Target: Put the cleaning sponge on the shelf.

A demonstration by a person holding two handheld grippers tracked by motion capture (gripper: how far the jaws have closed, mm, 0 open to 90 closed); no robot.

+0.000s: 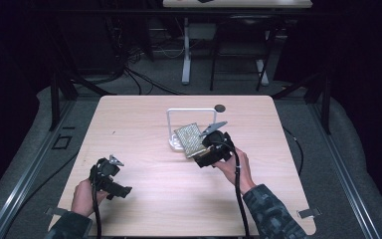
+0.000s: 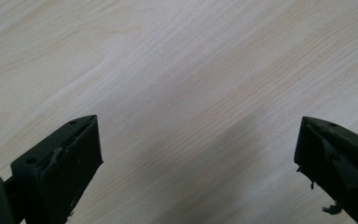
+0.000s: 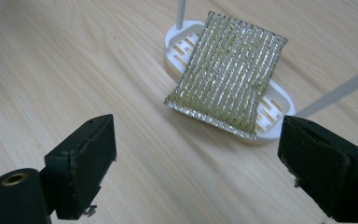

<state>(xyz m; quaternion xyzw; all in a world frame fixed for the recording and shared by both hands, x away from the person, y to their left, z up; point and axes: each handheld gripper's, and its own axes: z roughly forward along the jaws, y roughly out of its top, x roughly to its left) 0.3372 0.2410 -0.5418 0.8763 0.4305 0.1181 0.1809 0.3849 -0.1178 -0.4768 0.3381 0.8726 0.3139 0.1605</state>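
Note:
A glittery silver-gold scrubbing sponge (image 3: 228, 81) (image 1: 190, 139) lies tilted across a white slotted holder tray (image 3: 270, 112) (image 1: 174, 143), which has a white wire arch (image 1: 191, 112) over it. My right gripper (image 3: 198, 149) (image 1: 210, 144) stands open just in front of the sponge, with nothing between its jaws. My left gripper (image 2: 198, 154) (image 1: 108, 172) is open above bare wood at the table's front left, held in a hand.
The light wooden table (image 1: 144, 119) carries a small dark round spot (image 1: 220, 107) behind the holder. Dark floor, cables and another table's legs (image 1: 186, 55) lie beyond the far edge. Metal rails run along both sides.

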